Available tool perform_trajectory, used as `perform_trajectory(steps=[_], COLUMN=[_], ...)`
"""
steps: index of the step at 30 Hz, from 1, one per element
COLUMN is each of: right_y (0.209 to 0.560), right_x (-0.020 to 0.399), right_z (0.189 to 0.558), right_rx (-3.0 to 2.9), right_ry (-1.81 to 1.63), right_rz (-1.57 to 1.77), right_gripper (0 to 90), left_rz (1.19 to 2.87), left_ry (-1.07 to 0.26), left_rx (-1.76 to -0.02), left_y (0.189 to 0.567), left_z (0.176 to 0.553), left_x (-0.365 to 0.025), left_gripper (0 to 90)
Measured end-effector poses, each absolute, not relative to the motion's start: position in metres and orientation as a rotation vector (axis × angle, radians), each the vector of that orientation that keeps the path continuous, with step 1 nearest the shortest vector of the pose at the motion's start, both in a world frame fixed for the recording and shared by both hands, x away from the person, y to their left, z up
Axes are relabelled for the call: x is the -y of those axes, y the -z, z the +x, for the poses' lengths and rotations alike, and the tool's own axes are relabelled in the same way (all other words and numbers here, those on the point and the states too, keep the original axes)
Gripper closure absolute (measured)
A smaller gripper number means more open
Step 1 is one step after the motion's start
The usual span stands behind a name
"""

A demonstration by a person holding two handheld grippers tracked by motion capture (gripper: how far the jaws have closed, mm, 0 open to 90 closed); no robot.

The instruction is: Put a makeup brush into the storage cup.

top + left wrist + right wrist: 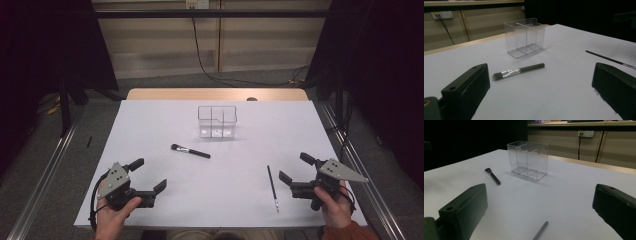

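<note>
The left hand-held gripper (150,176) and right hand-held gripper (295,171) both rest on the counter (150,125) with jaws spread and empty. The brush (190,151) lies mid-counter before the clear organiser (217,121); the pencil (272,188) lies just beside the right one. Both look light, stiff and thin, likely to roll, so pinch each mid-handle, clear of bristles and tip.

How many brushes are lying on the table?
2: a thick makeup brush lies in front of the clear organizer; a thin brush lies beside the right gripper.

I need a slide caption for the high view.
Two open claws flank a black makeup brush, thin pencil-like brush and clear plastic organizer.
</note>
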State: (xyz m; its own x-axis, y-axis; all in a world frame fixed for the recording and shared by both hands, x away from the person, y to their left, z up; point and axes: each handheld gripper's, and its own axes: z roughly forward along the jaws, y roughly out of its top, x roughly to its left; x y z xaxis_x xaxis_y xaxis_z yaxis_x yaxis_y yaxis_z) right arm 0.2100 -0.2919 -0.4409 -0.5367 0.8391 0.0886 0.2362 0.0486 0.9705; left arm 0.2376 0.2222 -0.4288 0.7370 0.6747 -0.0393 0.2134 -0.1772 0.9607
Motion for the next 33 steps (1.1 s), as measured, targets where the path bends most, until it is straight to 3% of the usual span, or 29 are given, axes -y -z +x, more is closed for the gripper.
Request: perform_trajectory(steps=[33], right_y=[0.442], right_x=[0.292], right_z=[0.212], right_rx=[-1.841], right_ry=[-1.494], right_rz=[1.068], right_gripper=[0.0], left_rz=[1.757], left_ry=[-0.486], left_rx=[-0.681], left_y=[0.421], left_z=[0.293], left_x=[-0.203], left_gripper=[2.3])
